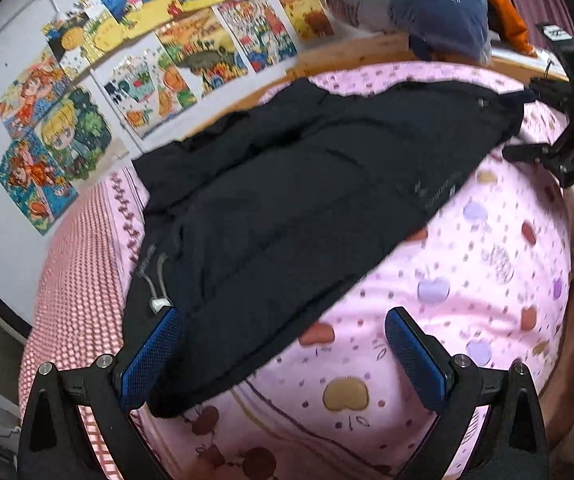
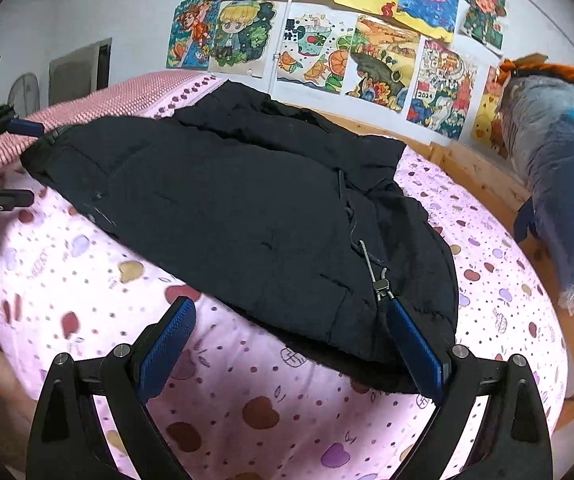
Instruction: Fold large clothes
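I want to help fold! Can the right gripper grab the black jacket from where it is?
Probably yes. The right gripper is open, and the near edge of the black jacket lies between its fingers on the pink bedsheet, with nothing lying in between.

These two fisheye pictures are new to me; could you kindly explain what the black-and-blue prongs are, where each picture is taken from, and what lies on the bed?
Each picture comes from a camera mounted on a hand-held claw, looking forward along its two blue-padded fingers. A person holds one claw in each hand; there is no robot arm. The left view shows the left claw, the right view the right claw. Both stand open and hold nothing. A dark padded jacket lies spread on a bed with a pink apple-print sheet. Each claw sits at the jacket's near edge, towards opposite ends. Children's drawings cover the wall behind.
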Available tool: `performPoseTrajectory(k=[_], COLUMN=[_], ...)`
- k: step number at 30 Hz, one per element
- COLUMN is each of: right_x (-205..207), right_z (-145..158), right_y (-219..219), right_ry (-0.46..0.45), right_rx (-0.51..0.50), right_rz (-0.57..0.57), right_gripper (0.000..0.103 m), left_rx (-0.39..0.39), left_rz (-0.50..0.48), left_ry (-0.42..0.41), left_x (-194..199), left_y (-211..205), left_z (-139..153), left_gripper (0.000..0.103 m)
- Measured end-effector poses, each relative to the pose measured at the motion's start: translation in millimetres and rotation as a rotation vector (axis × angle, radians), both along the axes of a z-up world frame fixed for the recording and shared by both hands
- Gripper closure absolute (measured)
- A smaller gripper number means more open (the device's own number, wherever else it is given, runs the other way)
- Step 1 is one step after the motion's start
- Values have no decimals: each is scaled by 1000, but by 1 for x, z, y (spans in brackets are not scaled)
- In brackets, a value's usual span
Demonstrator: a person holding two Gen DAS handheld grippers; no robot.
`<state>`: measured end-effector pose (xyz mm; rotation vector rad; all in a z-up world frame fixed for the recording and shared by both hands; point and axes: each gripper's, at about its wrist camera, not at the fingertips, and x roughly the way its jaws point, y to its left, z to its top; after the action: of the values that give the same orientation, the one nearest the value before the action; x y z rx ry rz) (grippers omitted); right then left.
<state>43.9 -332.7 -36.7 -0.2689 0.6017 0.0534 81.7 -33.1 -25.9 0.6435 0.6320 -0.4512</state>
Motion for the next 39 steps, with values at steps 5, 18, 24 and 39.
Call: performPoseTrajectory(k=[5, 18, 24, 39], right_x=[1, -2, 6, 4], right_z=[-12, -21, -5, -15], right_y=[9, 29, 18, 4], right_ry=[-10, -114, -161, -162], right_rx=[-68, -254, -144, -107], right_rz=[-23, -123, -181, -149], right_gripper=[9, 9, 9, 20], left_rx=[34, 97, 132, 118], left_rz=[33, 100, 91, 132], left_ry=[-10, -120, -155, -229], left_x=[3, 14, 15, 17], left_y=[-2, -15, -28, -19], left_z=[-7, -11, -11, 0], left_gripper=[0, 0, 0, 0])
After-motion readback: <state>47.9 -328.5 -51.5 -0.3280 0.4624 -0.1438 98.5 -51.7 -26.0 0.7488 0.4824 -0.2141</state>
